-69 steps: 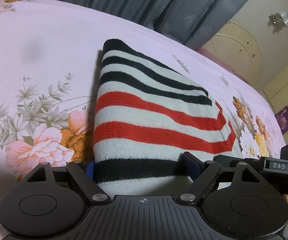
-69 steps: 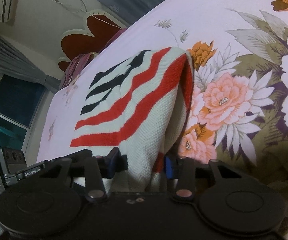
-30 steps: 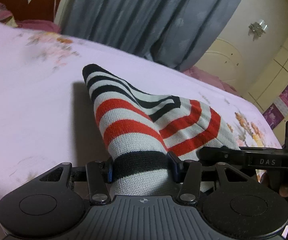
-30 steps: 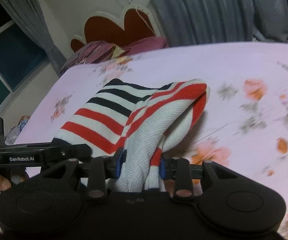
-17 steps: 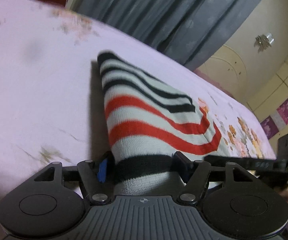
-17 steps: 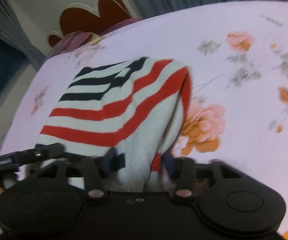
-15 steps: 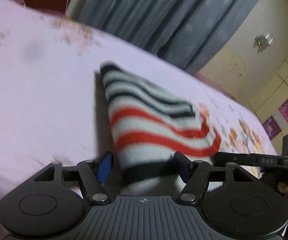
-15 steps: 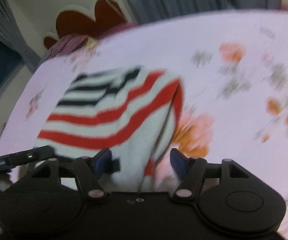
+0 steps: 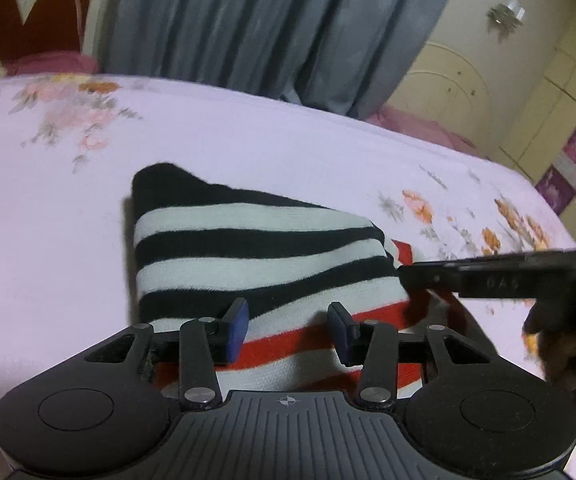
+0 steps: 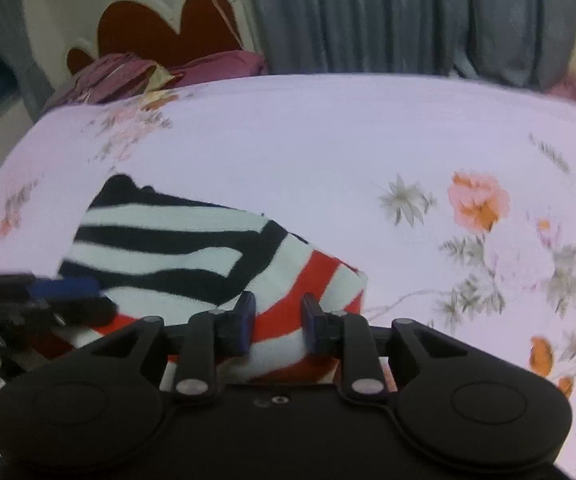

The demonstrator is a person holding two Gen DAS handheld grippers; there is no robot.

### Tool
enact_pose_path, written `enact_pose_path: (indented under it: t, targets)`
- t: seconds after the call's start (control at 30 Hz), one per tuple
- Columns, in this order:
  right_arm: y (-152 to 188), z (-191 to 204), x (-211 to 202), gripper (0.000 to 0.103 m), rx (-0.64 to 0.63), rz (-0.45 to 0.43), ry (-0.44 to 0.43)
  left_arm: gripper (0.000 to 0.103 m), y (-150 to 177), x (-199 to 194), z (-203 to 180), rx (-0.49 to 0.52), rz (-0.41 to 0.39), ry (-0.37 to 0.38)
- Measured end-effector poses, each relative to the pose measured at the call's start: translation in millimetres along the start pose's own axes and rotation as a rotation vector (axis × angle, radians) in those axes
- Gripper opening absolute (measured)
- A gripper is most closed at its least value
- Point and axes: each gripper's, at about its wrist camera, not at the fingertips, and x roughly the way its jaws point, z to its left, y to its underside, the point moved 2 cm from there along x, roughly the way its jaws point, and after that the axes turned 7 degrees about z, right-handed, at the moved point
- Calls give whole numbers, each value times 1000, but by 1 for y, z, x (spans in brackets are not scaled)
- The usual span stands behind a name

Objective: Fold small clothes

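A small knit garment (image 9: 255,256) with black, white and red stripes lies folded flat on the pink floral bedsheet (image 9: 47,240). It also shows in the right wrist view (image 10: 175,248). My left gripper (image 9: 288,328) is open just above the garment's near edge, holding nothing. My right gripper (image 10: 275,322) is open over the red-striped near corner, also empty. The right gripper's body (image 9: 488,276) reaches in at the right of the left wrist view. The left gripper's blue fingertip (image 10: 63,288) shows at the left of the right wrist view.
A red and cream headboard (image 10: 167,36) with purple pillows (image 10: 159,72) stands at the far end of the bed. Grey curtains (image 9: 267,28) hang behind it. Cream cupboards (image 9: 528,92) stand at the right.
Both grippers have let go of the garment and drawn back. The cloth has dropped from its raised peak and now lies flat, folded over on the sheet.
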Motion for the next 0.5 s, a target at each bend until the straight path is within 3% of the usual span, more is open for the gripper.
enact_pose_path:
  t: [0.27, 0.4, 0.5]
  targets:
    - [7, 2, -12, 24, 3, -9, 13, 44, 2, -18, -1, -19, -30, 23]
    - [18, 18, -42, 24, -61, -71, 10, 44, 20, -49, -17, 2, -78, 27]
    - [36, 26, -53, 21, -99, -63, -3, 44, 37, -52, -23, 19, -46, 12]
